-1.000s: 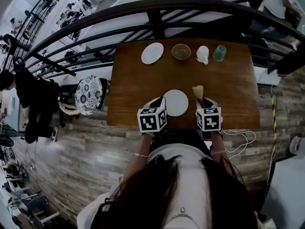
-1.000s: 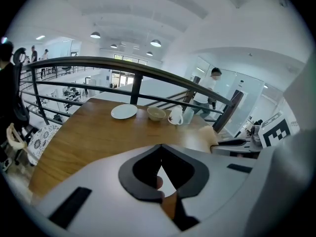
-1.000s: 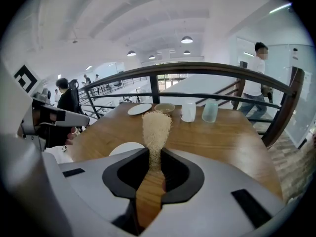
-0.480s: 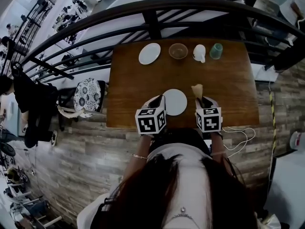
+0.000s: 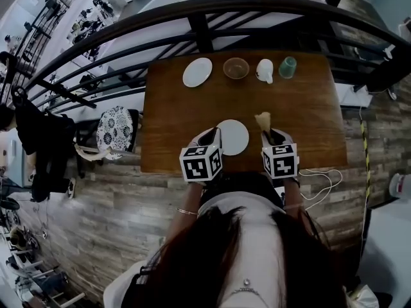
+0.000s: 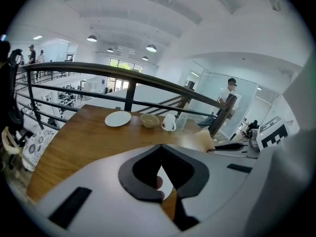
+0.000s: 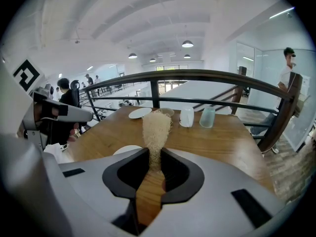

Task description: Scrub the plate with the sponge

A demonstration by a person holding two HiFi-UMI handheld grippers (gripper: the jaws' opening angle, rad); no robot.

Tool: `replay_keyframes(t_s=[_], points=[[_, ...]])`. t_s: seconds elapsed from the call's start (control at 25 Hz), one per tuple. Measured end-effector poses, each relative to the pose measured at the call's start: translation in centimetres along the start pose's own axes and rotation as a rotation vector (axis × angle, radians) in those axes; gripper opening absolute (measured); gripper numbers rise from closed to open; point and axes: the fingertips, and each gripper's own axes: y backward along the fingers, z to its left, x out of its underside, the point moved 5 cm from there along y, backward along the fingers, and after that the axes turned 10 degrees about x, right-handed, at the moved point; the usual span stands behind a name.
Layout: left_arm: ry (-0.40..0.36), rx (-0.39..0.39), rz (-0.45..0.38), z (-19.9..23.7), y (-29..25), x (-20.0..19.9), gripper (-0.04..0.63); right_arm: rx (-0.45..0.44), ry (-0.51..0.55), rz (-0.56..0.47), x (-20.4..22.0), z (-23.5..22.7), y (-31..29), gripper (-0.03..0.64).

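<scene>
A small white plate lies on the wooden table near its front edge. My left gripper is at the plate's left rim with its jaws shut. In the left gripper view a white sliver of the plate shows through the gap behind the tips; whether they pinch the rim is hidden. My right gripper is just right of the plate, shut on a tan loofah sponge. The sponge sticks up ahead of the right gripper, and the plate lies to its left.
Along the table's far edge stand a second white plate, a brown bowl, a white mug and a green cup. A dark metal railing runs behind the table. A cable lies on the floor at the right.
Neither gripper has visibly moved against the plate or the table. Only the head view has drifted slightly.
</scene>
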Motion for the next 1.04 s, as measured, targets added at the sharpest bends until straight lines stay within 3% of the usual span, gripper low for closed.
replay_keyframes(t_s=[1.04], points=[[0.026,0.013,0.018,-0.5,-2.3,-0.2,0.011,-0.020,0.015,0.013,-0.2,-1.8,-0.7,0.091]])
